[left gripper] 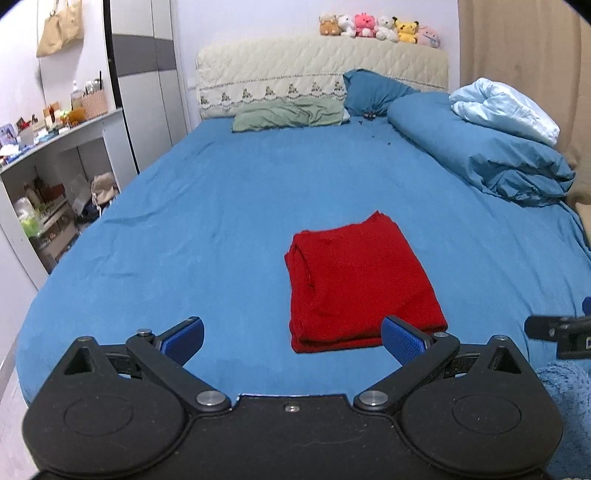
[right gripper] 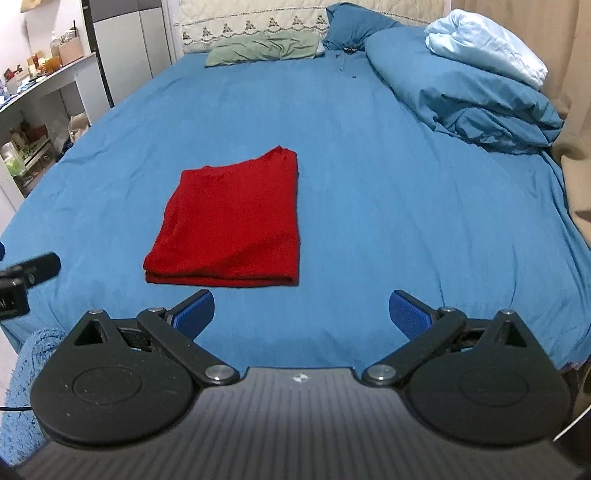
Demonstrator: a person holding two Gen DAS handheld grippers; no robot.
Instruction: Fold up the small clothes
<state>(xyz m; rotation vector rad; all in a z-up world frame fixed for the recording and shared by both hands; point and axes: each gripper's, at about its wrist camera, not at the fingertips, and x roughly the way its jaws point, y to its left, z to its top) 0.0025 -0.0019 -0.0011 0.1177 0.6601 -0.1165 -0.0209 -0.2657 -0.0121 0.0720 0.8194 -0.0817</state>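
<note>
A folded red garment (left gripper: 360, 282) is seen lying flat on the blue bed (left gripper: 221, 221). The left claw (left gripper: 293, 338) is held spread wide and empty, just short of the garment's near edge. Stuffed toys (left gripper: 380, 27) are lined along the headboard (left gripper: 321, 70).

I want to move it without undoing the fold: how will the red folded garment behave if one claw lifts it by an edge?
The red folded garment looks thin and soft, so it would probably droop. Its stacked layers seem loose and may unfold. On the blue sheet, pushing would likely wrinkle it.
</note>
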